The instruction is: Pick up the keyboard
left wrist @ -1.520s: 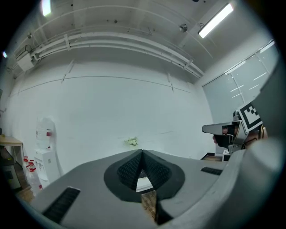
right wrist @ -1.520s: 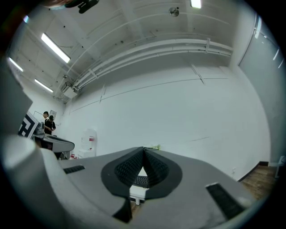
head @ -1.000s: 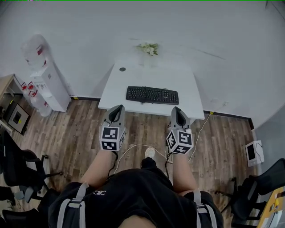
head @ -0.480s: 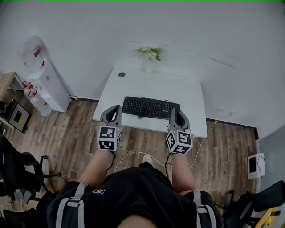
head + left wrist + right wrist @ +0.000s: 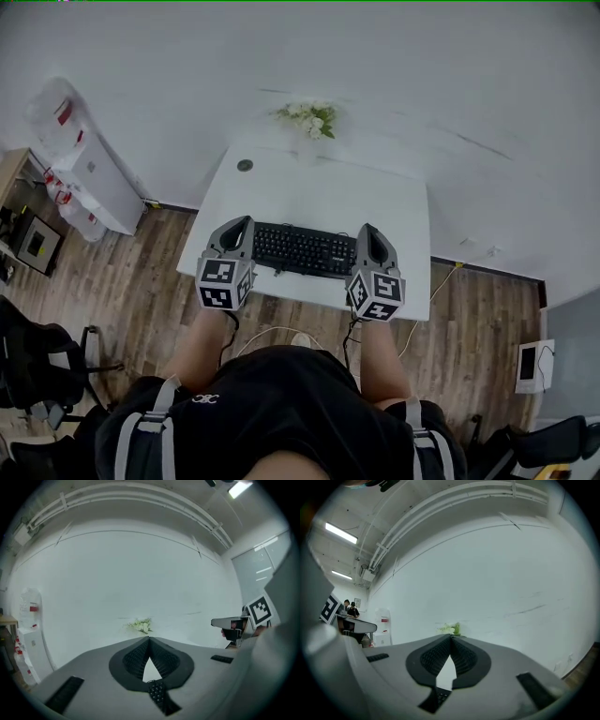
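Both grippers have been brought forward since the earlier frame, from over the floor short of the table to the two ends of the keyboard. The jaws of the left gripper are pressed together with nothing between them, and a strip of black keys is seen just below their tips. The jaws of the right gripper are likewise shut and empty (a corner of the keys shows beneath them too). From the head view, the keyboard is found lying flat along the front edge of the table, roughly midway between its front corners, with one gripper at each short end; whether either touches it cannot be told. A bunch of flowers is set at the back edge, and a small dark round spot is seen near the back left corner. Only the approach is judged to be done. No hold has been taken, and the keyboard has not been raised. The jaws would first have to be spread, then closed on the ends, before any lift.
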The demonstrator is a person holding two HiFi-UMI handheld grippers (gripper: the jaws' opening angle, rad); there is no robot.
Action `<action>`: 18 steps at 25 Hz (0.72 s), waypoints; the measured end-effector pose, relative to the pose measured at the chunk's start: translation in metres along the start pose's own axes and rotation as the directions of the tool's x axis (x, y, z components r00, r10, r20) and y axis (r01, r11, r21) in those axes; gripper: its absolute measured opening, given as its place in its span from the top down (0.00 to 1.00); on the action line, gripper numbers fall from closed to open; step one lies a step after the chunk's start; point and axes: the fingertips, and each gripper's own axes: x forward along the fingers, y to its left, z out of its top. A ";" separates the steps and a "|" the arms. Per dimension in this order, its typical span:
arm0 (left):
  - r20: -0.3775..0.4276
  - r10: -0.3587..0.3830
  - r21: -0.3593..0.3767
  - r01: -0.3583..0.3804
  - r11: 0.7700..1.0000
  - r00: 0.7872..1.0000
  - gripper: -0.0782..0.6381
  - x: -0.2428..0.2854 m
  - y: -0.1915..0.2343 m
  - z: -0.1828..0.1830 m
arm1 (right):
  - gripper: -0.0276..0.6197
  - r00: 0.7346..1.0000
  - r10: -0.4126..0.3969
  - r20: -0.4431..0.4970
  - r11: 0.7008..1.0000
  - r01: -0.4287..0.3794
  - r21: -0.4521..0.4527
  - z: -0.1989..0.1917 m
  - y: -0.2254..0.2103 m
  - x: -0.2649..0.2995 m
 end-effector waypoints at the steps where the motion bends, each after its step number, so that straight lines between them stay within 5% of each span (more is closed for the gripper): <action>1: -0.002 0.000 -0.021 0.000 1.000 1.000 0.88 0.009 0.001 0.002 | 0.95 1.000 0.003 -0.004 1.000 -0.003 0.003 0.000 -0.006 0.008; 10: -0.009 0.028 0.003 -0.028 1.000 1.000 0.88 0.063 0.026 0.007 | 0.95 0.999 -0.038 -0.003 0.999 0.038 0.039 0.000 -0.036 0.056; 18: -0.010 -0.018 0.009 0.018 1.000 1.000 0.88 0.093 0.049 0.008 | 0.95 0.992 -0.128 0.016 0.992 0.128 0.008 0.003 -0.043 0.065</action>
